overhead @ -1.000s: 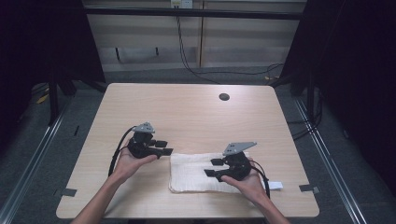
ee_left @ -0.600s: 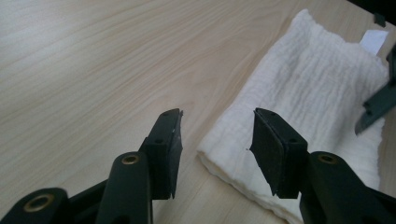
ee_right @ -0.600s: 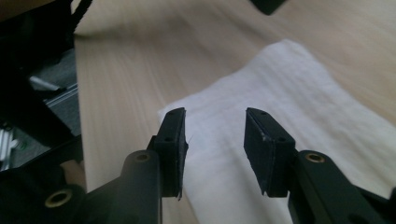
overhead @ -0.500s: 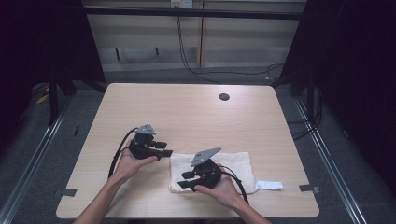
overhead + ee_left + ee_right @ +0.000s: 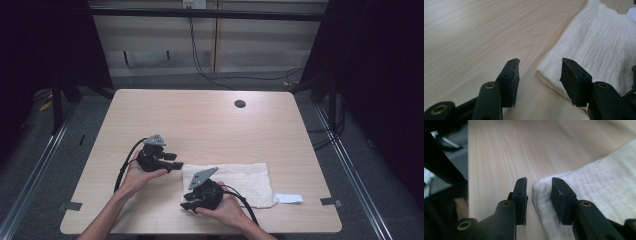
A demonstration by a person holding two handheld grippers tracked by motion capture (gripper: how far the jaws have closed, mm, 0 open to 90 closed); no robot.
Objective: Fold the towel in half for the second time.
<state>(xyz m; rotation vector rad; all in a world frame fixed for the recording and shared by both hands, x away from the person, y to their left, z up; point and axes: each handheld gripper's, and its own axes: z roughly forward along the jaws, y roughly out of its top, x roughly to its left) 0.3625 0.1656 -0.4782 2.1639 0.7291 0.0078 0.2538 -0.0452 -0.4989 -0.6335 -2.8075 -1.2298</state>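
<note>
Right gripper (image 5: 187, 205) shifted to towel (image 5: 240, 176) corner, fingers closing, seemingly unpinched, left gripper (image 5: 176, 161) spread.

I see the pale wooden table (image 5: 210, 120) with 1 round dark hole (image 5: 240, 104) on grey floor (image 5: 260, 82); black cables (image 5: 200, 60) trail behind.

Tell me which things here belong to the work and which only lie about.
In the work:
towel
left tool, jaws open at a towel corner
right tool, jaws around another corner, not pressing yet

Lying about:
white tag at the towel's right end
dark hole in the table
</note>
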